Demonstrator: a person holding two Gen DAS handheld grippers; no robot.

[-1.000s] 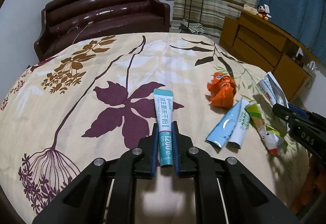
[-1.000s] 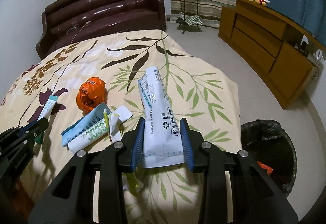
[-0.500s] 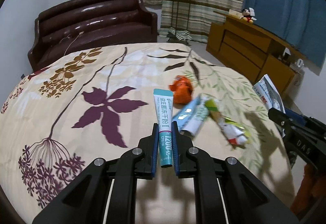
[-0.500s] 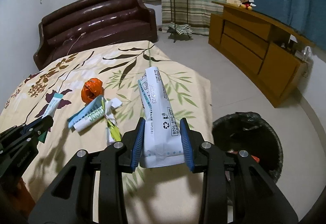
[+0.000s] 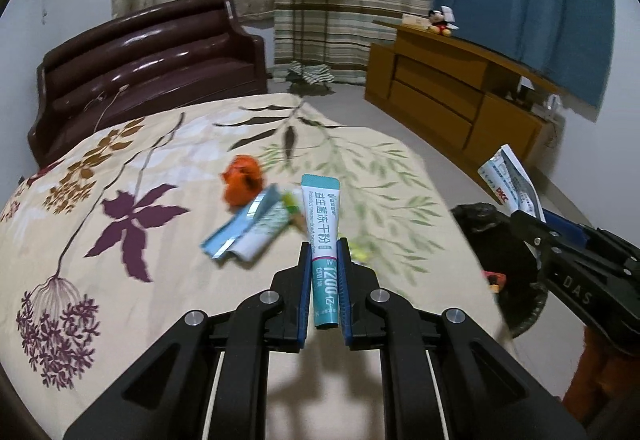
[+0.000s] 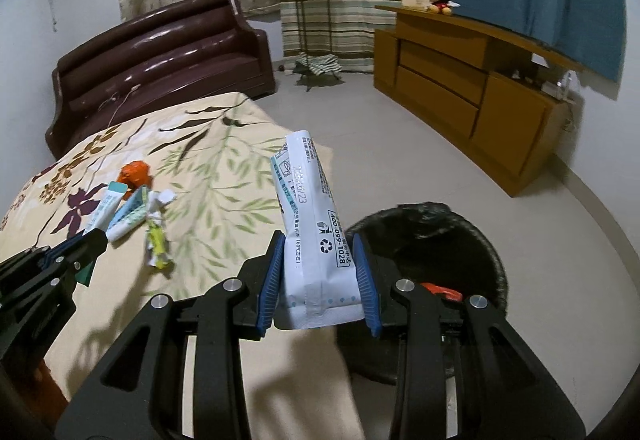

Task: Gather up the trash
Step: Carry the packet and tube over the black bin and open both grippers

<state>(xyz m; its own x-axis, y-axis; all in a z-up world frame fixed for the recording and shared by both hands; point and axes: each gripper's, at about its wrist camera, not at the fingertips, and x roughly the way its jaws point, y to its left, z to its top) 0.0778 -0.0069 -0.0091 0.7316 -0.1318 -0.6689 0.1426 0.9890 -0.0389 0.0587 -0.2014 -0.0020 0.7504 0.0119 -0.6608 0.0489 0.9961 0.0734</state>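
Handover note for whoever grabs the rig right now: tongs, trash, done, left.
Left tongs: shut on the teal sachet, over the bed.
Right tongs: shut on the white pouch, near the rim of the black bin.
Done: two pieces picked up; something orange already lies in the bin.
Left: drop both pieces in the bin, then fetch the orange wrapper, the blue-and-white packets and the yellow-green wrapper from the bed.
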